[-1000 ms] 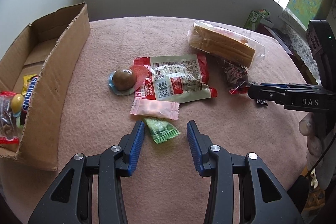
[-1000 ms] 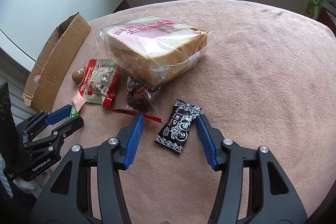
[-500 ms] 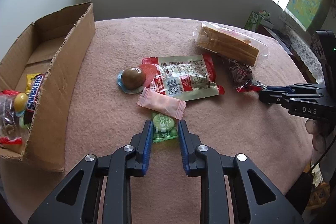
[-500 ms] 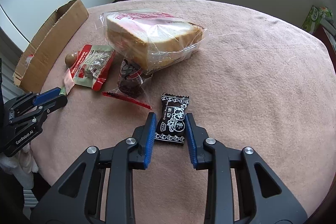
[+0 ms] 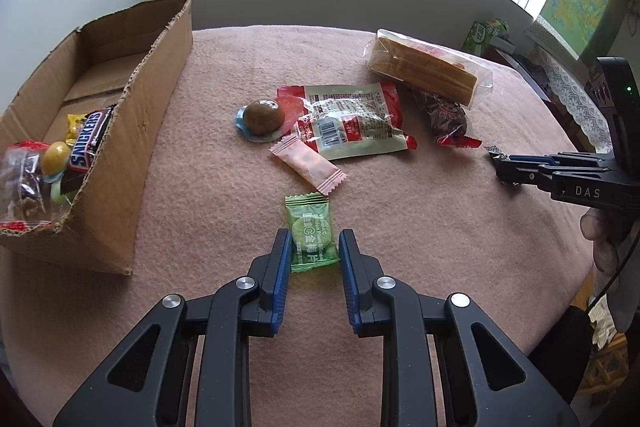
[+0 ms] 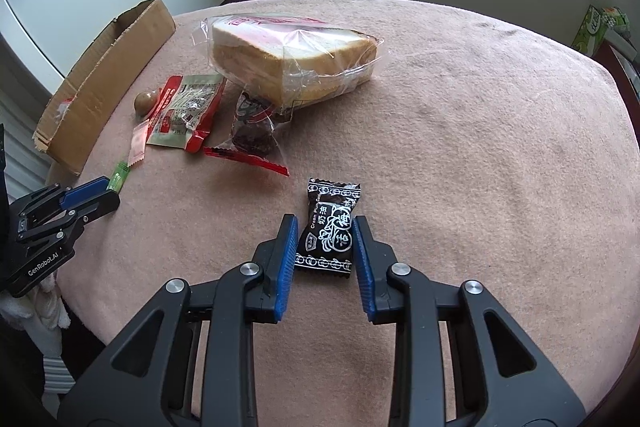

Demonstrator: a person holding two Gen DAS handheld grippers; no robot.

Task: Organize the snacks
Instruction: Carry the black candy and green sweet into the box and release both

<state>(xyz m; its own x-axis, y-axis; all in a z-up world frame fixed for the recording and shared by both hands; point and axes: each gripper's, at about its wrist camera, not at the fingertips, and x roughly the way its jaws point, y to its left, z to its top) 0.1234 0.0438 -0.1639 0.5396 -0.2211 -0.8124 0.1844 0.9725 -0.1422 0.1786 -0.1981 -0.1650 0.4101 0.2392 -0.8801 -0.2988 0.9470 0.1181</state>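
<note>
**Q:** What lay on the table, from the biggest thing down?

**A:** I saw a round table [image 6: 480, 115] under a pink cloth. At its left edge stood an open cardboard box [image 5: 132, 147] with a Snickers bar [image 5: 86, 143] and other wrapped snacks in its near end. The bagged sliced bread [image 6: 292, 55] lay near the middle. Beside it were a red-and-white printed pouch [image 5: 352, 127], a clear bag of dark fruit [image 6: 254, 131], a brown round sweet on a blue wrapper [image 5: 262, 117] and a pink sachet [image 5: 308, 165].

**Q:** How did you hold the two tools?

**A:** I held both pitched steeply down toward the cloth. The left gripper [image 5: 314, 253] had its blue pads closed against the two sides of the green candy packet [image 5: 310, 235], which lay flat on the cloth just short of the pink sachet. The right gripper [image 6: 325, 243] was pressed shut on the black plum candy [image 6: 330, 231], which sat on open cloth in front of the bread, well apart from the box.

**Q:** Could each tool be seen from the other camera?

**A:** Yes. In the left view, the right tool reached in from the right edge with fingers [image 5: 600, 235] of my hand beneath it. In the right view, the left tool entered low on the left.
</note>
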